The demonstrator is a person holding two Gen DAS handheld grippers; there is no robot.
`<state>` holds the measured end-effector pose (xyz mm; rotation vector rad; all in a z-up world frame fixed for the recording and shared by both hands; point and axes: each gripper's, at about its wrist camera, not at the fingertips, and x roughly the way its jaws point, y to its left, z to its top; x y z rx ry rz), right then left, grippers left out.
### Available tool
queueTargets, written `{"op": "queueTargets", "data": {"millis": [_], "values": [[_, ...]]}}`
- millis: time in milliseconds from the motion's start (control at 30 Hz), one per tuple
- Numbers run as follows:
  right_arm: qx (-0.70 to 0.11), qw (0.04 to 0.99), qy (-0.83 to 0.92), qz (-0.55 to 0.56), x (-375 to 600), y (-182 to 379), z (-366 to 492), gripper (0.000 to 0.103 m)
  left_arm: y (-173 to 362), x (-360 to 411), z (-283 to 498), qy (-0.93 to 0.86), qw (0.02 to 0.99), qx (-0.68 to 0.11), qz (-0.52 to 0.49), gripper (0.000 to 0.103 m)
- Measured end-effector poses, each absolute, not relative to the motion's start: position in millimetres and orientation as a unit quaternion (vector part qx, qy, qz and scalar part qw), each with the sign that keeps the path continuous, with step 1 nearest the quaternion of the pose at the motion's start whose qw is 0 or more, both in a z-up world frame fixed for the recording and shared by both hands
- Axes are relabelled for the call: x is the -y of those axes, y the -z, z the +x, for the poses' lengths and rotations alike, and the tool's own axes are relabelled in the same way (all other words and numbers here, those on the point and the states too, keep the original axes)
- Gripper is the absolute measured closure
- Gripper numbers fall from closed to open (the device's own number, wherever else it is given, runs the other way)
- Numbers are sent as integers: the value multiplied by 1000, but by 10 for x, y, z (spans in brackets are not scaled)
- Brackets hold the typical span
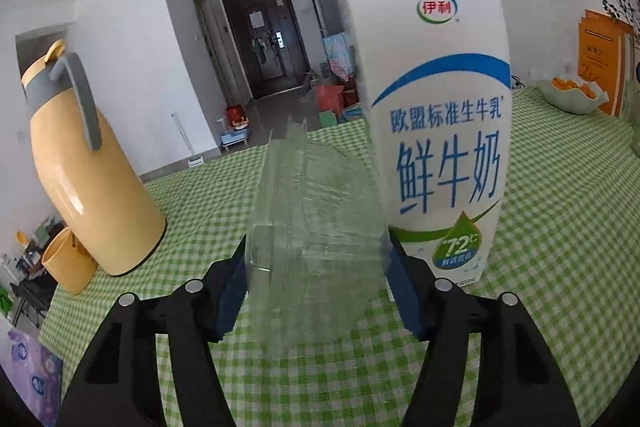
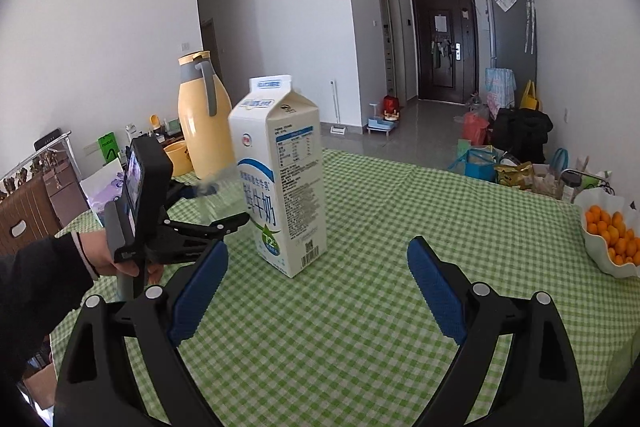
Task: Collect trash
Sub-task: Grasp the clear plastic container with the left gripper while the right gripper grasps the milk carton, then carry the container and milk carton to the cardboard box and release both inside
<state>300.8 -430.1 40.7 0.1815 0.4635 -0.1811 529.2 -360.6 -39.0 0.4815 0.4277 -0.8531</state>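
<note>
A crumpled clear plastic container [image 1: 316,211] stands on the green checked tablecloth [image 1: 560,227], just left of a tall white milk carton [image 1: 440,107]. My left gripper [image 1: 316,247] has its blue pads against both sides of the container. In the right wrist view a hand holds that left gripper [image 2: 224,205] beside the carton [image 2: 280,179], and the clear plastic shows there only as a blur. My right gripper [image 2: 318,247] is open with nothing between its fingers. It sits low over the cloth, a short way in front of the carton.
A yellow thermos jug [image 1: 88,163] and a yellow cup [image 1: 66,259] stand at the left. A white bowl of small oranges [image 2: 612,231] sits at the table's right edge. A purple tissue pack [image 1: 28,371] lies near left. Bags and boxes crowd the floor beyond.
</note>
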Motion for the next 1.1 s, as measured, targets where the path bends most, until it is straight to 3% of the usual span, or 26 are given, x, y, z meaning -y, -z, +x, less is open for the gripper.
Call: {"op": "queueTargets", "data": {"millis": [367, 467, 633, 833, 867, 900, 1100], "values": [[-158, 983, 60, 73, 4399, -677, 3917, 15, 101, 2655, 5130, 370, 895, -233, 94, 45], [-142, 989, -3, 37, 4442, -861, 3988, 9, -39, 2378, 5083, 363, 900, -228, 79, 45], [-194, 979, -67, 12, 4522, -850, 4430, 9, -209, 2112, 4852, 356, 906, -223, 62, 45], [-265, 959, -89, 41, 4595, -251, 4660, 9, -280, 1951, 4632, 340, 912, -221, 65, 45], [-270, 957, -92, 51, 4578, -149, 4632, 10, -275, 1915, 4610, 334, 913, -224, 61, 45], [-272, 957, -85, 51, 4550, -96, 4626, 22, -278, 1874, 4594, 332, 913, -229, 56, 45], [-236, 968, -45, 75, 4506, -311, 4244, 25, -469, 1743, 4438, 313, 922, -221, 51, 45]]}}
